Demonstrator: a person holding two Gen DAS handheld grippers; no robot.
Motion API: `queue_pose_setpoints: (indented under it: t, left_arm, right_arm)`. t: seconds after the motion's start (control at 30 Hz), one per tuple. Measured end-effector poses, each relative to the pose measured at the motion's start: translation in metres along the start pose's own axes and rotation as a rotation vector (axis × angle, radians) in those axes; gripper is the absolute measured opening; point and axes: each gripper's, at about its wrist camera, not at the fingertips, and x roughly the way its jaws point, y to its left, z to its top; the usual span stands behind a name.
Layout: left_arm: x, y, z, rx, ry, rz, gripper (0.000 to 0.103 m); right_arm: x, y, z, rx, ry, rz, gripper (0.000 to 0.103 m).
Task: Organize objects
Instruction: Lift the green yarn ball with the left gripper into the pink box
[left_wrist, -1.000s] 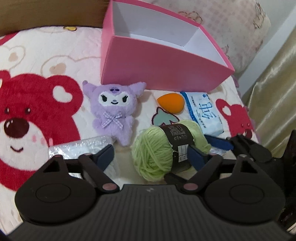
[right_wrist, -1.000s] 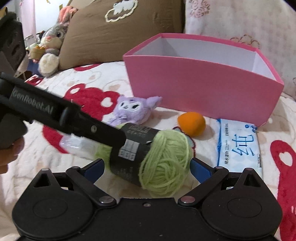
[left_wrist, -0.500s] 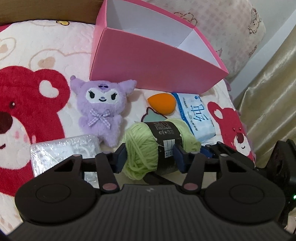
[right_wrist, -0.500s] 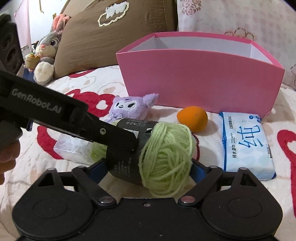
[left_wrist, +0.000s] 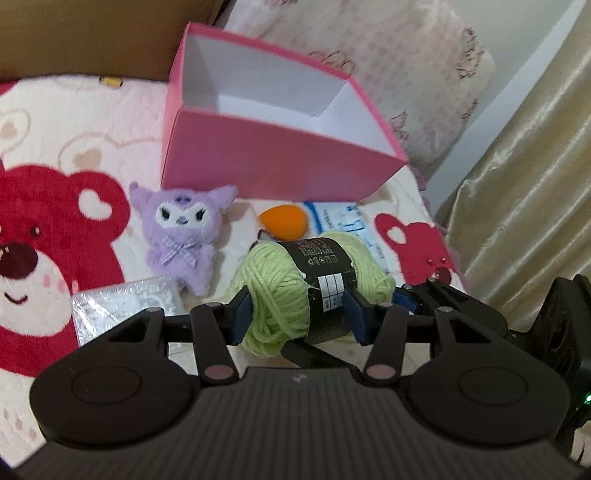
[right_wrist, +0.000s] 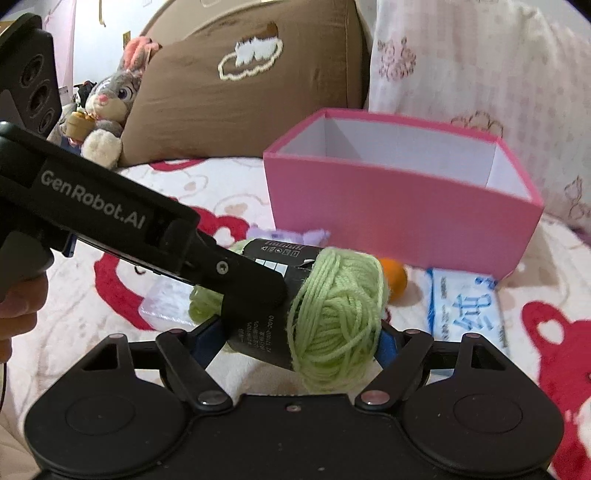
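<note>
Both tongs, left gripper (left_wrist: 297, 314) and right gripper (right_wrist: 291, 341), have just closed, pinching my one yarn skein (left_wrist: 314, 280); beyond them, one pink box (left_wrist: 273, 170), one purple plush (left_wrist: 181, 232).

Bedroom — bear-print blanket (left_wrist: 55, 155), pillows (right_wrist: 240, 74), plush rabbit (right_wrist: 107, 99)

yarn (left_wrist: 280, 295) green, black band | box (left_wrist: 266, 162) pink | plush (left_wrist: 181, 236) purple
</note>
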Motion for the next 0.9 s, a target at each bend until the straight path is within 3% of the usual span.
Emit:
queue_pose_setpoints:
  t: [0.37,0.9]
  left_arm:
    - [-0.045,-0.045,0.027,0.089,-0.045,0.003,0.050]
    - [-0.095,-0.084,0.085,0.023,-0.092,-0.031,0.051]
  right_arm:
    - [-0.050,-0.002,0.038,0.026,-0.050,-0.010,0.085]
    - [-0.097,0.000,0.111,-0.145,-0.062,-0.068,0.085]
